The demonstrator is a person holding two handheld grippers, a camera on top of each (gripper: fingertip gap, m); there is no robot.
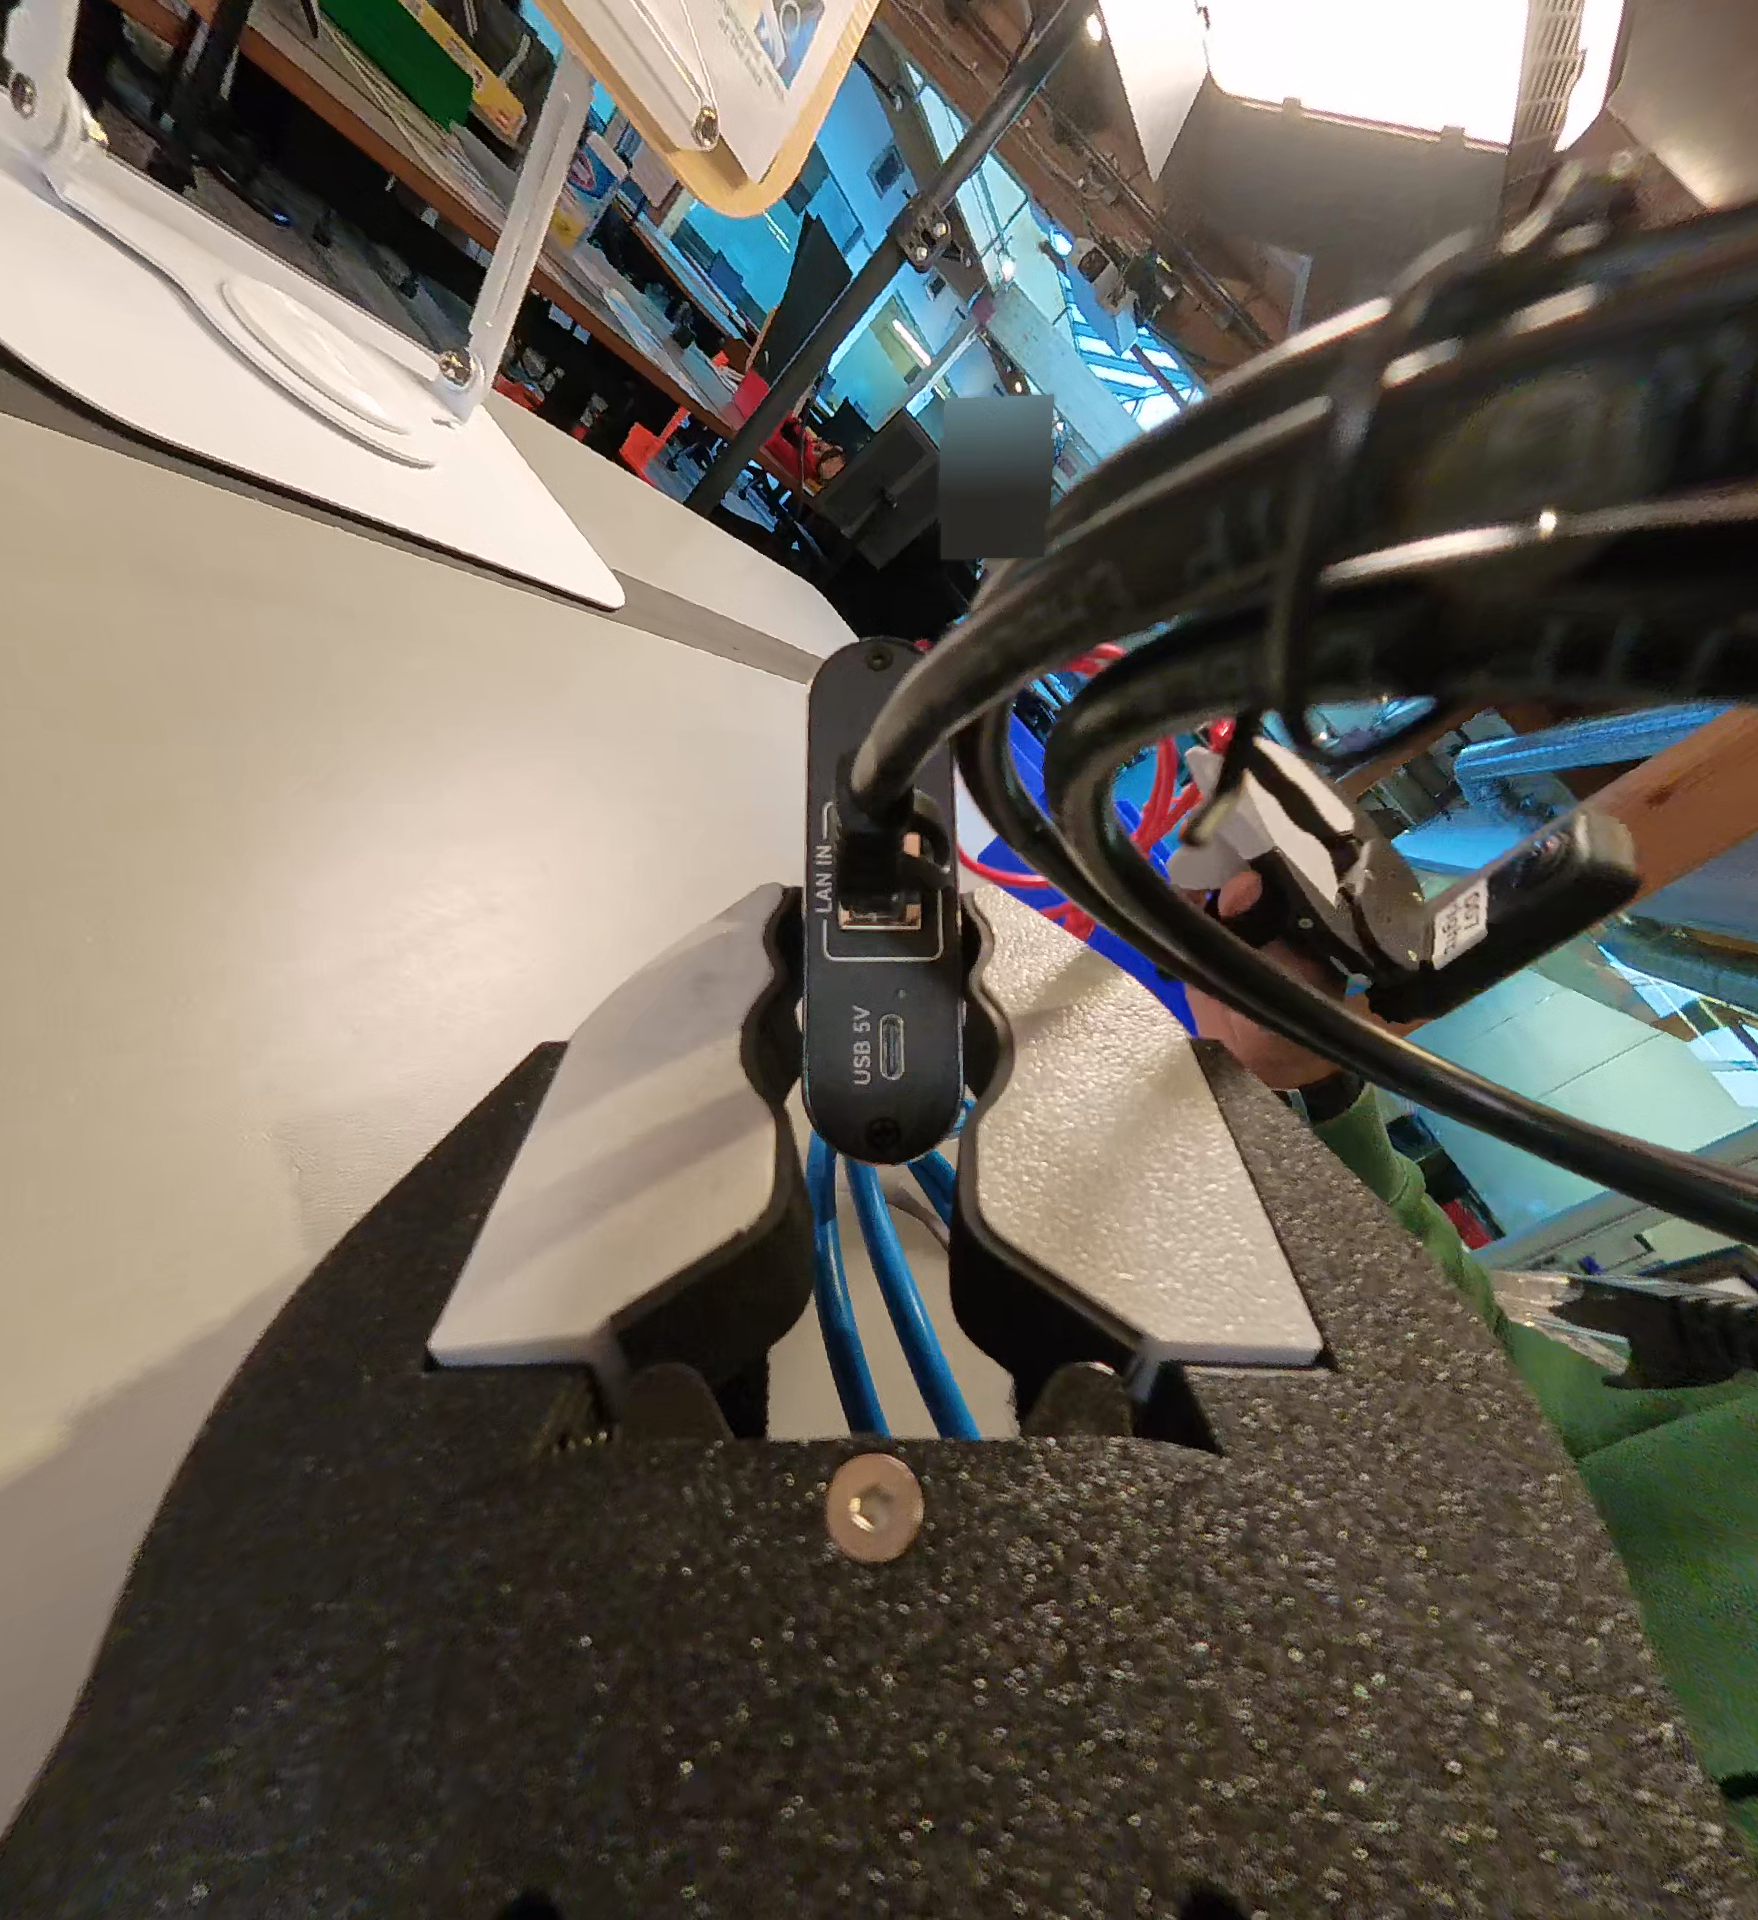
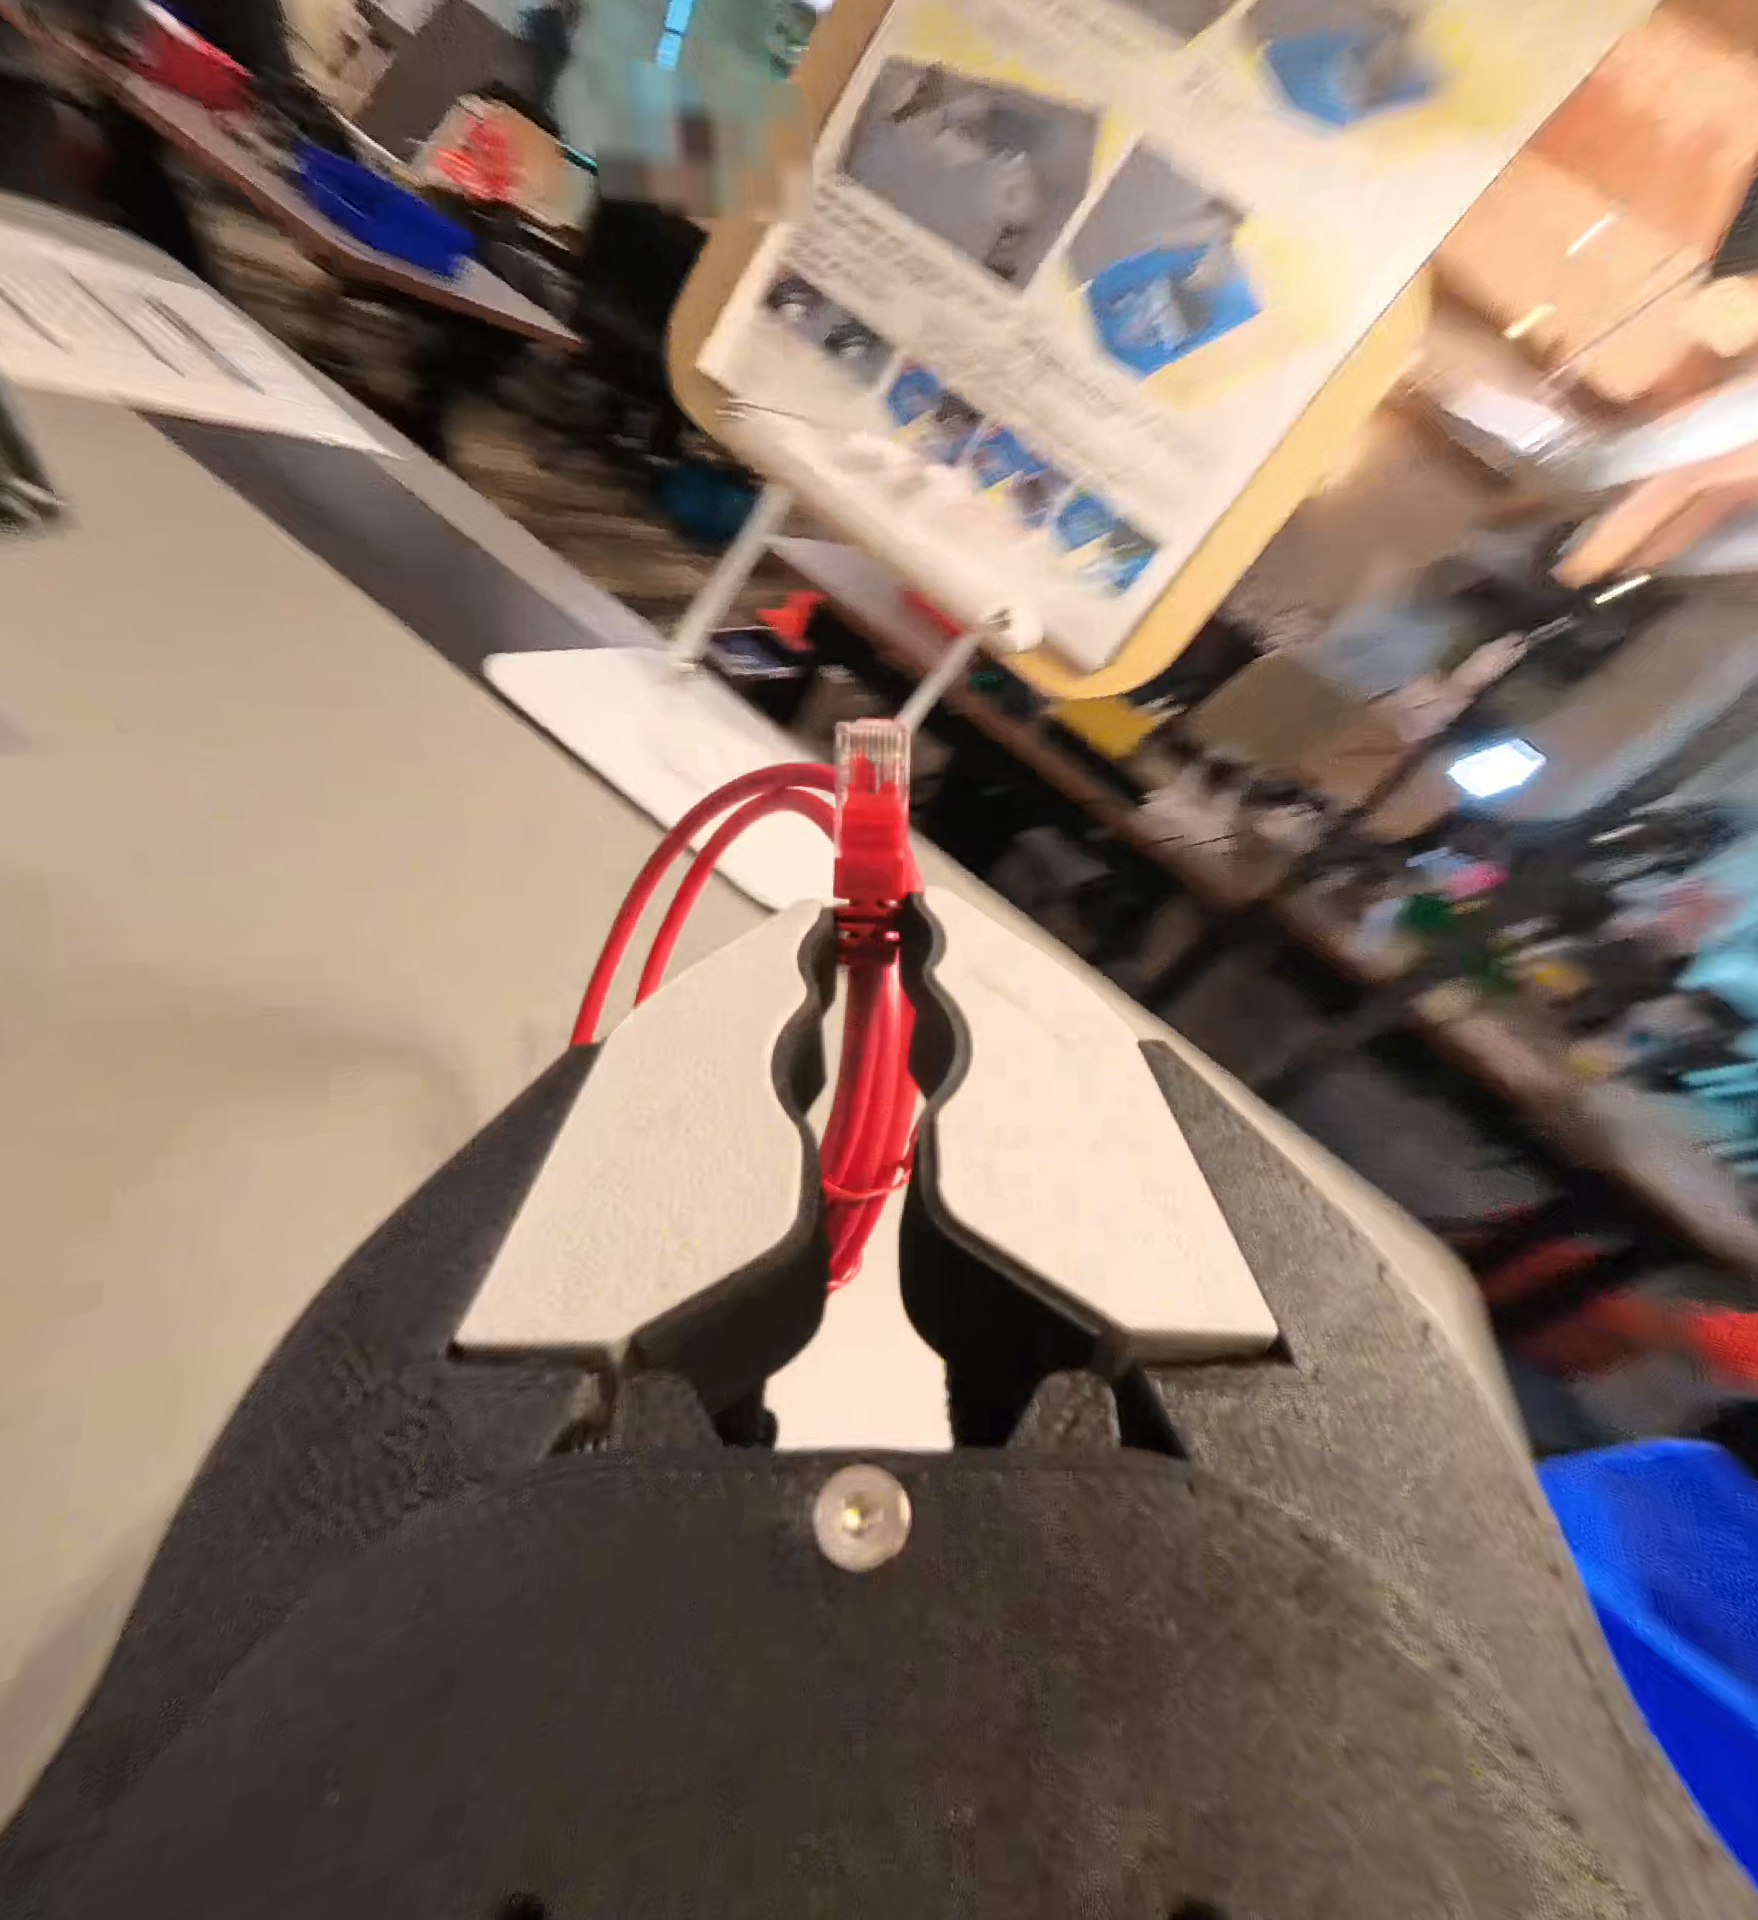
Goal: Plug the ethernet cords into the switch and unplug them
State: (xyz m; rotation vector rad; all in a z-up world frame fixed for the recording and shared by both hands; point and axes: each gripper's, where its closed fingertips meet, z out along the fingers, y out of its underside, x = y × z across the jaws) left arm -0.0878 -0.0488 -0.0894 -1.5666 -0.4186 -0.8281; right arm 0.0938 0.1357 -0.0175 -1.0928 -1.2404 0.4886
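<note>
At twelve o'clock from the left gripper (image 1: pixel 880 1023), its jaws are clamping the switch (image 1: pixel 880 935) steady; the right gripper (image 2: pixel 870 925) is pinching the red cord (image 2: pixel 867 831), plug forward for insertion.

Black switch (image 1: pixel 880 977); black cord (image 1: pixel 958 717); blue cords (image 1: pixel 885 1299); red cord (image 2: pixel 870 1091).

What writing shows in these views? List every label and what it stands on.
I will not quote wording; these bear it.
Black switch in the left hand-held gripper: white port markings, sharp.
White tag on a black cable end: too small.
Poster board, right wrist view: blurred.
Paper sheet on the table: blurred.
</note>
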